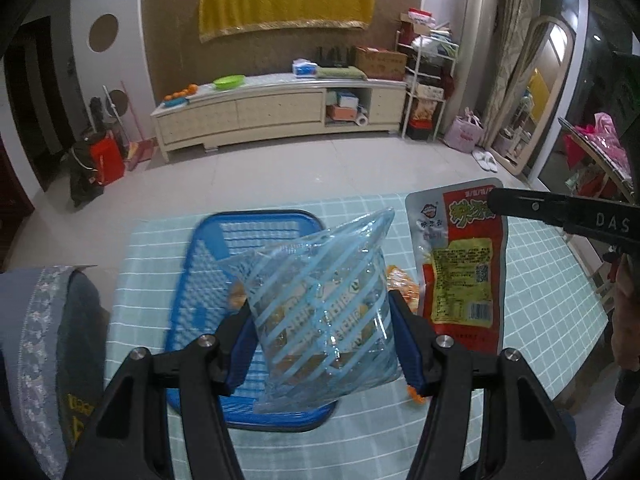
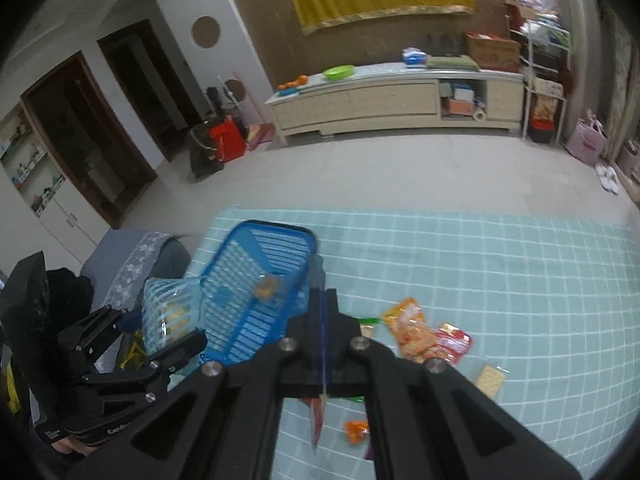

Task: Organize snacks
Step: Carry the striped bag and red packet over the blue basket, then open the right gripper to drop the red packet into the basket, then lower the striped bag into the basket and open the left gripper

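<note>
Covering the table, a checked cloth carries a blue basket near its left end, with one small snack lying inside. Above the basket the left gripper clamps a clear blue-striped bag between its pads. Beside it, the right gripper, jaws pressed together, pinches a red packet that hangs edge-on. Loose snacks lie on the cloth, right of the basket.

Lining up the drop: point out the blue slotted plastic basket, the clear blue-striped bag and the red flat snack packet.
Blue slotted plastic basket (image 1: 208,276), left wrist view, left wall.
Clear blue-striped bag (image 1: 320,312), left wrist view, its middle.
Red flat snack packet (image 1: 464,276), left wrist view, yellow label panel.
</note>
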Tool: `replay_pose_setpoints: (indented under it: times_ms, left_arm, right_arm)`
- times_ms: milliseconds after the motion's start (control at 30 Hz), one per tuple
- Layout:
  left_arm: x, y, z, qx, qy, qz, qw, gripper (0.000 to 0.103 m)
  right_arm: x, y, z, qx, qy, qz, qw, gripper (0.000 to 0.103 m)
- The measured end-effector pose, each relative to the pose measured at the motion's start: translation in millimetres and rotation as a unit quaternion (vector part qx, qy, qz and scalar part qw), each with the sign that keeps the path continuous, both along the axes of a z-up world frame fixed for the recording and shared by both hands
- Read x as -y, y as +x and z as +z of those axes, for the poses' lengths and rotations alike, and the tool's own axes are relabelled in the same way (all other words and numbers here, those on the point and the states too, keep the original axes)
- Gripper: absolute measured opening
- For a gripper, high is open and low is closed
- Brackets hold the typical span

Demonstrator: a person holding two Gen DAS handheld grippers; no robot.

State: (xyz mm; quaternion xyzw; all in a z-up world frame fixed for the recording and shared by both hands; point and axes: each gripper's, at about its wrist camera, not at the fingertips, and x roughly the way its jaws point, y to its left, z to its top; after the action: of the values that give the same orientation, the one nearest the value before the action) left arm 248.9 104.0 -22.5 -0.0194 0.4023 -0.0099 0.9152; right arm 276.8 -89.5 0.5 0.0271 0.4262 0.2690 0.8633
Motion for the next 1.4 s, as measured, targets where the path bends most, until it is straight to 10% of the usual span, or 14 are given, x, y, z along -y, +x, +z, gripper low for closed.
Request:
replay_pose_setpoints:
  times_ms: [1133, 1300, 1400]
  left_arm:
    - [-114.3, -21.7, -41.2, -0.037, -0.05, 0.075, 0.9952, 0.058]
    - [-109.3, -23.1, -34.9, -0.036, -0.044, 0.074, 0.9956, 0.058]
    - [-105.4, -24.3, -29.9, -0.032, -0.041, 0.07, 0.9962, 0.058]
  right_arm:
    - [-136.4, 11.3, -70.2, -0.063, -0.071, 0.042, 0.995, 0.006]
    - [-126.9, 8.4, -77.7, -0.074, -0.079, 0.041, 0.993, 0.08]
    - [-120.6, 2.2, -72.5, -0.061, -0.083, 0.034, 0.994, 0.082]
